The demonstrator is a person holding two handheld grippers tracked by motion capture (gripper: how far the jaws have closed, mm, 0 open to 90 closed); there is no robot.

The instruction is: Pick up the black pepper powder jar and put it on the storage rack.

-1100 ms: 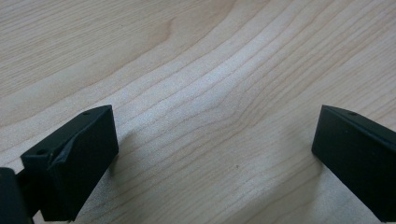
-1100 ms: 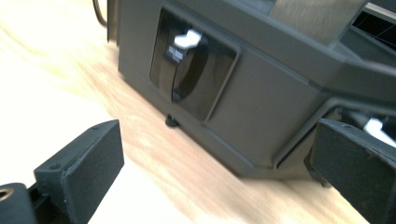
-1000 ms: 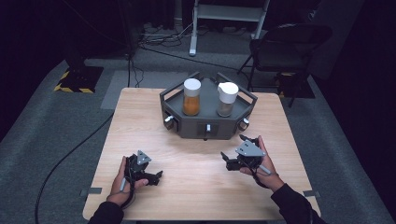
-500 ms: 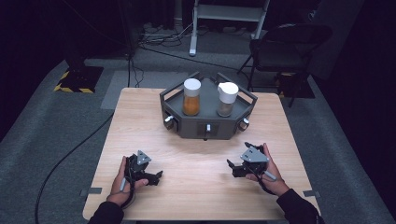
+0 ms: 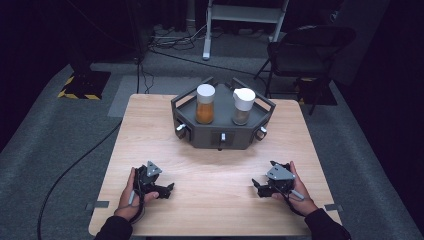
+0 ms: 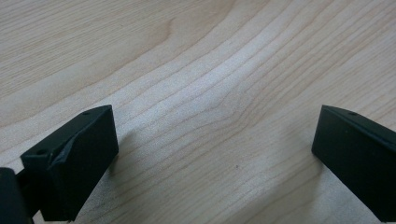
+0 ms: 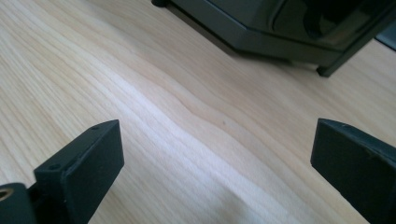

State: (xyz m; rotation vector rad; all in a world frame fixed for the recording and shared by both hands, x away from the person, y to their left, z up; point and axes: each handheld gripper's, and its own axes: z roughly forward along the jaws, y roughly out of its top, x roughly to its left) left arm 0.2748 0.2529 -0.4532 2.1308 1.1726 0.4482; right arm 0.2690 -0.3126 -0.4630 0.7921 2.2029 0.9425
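Jars point(image 5: 205, 104) are sitting on the rack point(image 5: 223, 131); both grippers point(image 5: 159, 189) point(image 5: 265, 187) are resting on the counter point(image 5: 210, 170), fingers point(image 6: 70, 161) spread wide, needing a level approach.

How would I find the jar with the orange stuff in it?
Look at the far middle of the wooden table, where a dark six-sided stand sits. Two white-capped jars stand on top of it. The orange jar is the left one, with a flat white lid, while its neighbour, the grey jar, holds darker contents.
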